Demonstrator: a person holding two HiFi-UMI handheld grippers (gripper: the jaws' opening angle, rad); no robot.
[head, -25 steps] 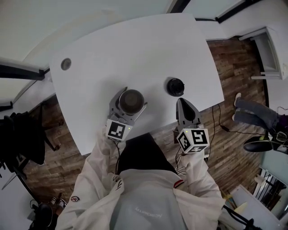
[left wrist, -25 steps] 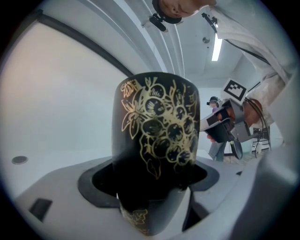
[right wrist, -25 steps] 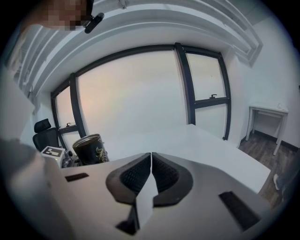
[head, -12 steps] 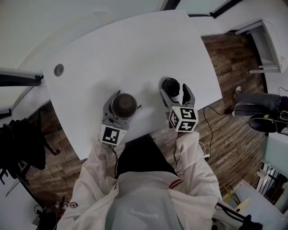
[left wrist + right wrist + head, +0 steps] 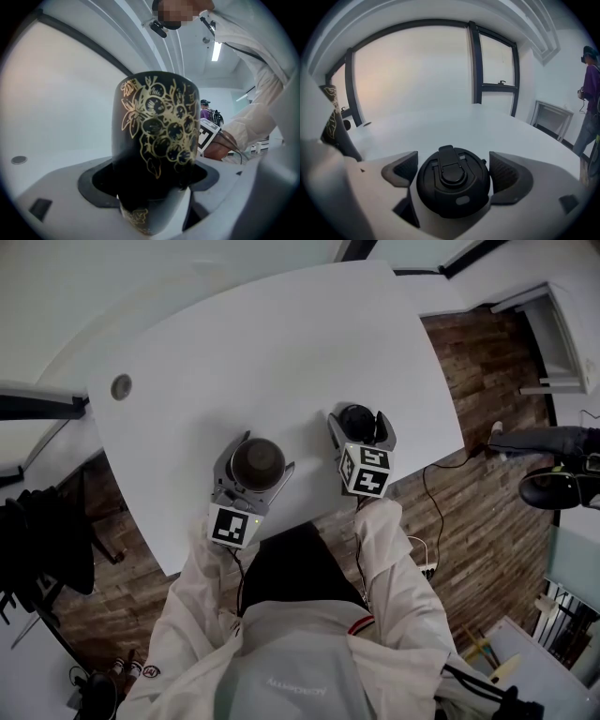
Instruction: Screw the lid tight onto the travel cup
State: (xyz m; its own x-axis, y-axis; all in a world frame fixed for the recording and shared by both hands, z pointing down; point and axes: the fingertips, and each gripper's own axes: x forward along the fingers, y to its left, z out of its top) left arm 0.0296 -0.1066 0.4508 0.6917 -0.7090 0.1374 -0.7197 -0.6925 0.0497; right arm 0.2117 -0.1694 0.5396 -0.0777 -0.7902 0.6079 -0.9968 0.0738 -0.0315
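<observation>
Left gripper (image 5: 262, 453) jaws clasped the travel cup (image 5: 157, 140); right gripper (image 5: 359, 420) jaws, just opened wide, straddled the lid (image 5: 453, 180) without touching.

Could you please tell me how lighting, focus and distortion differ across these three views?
Head view: strong fisheye bend, the white table evenly lit. Left gripper view: the cup looms close and dark, background washed out. Right gripper view: the lid slightly soft, windows bright behind.

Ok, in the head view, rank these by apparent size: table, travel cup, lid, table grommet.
1. table
2. travel cup
3. lid
4. grommet
The cup's rim stands nearer the camera, so its lead over the lid is unsure.
</observation>
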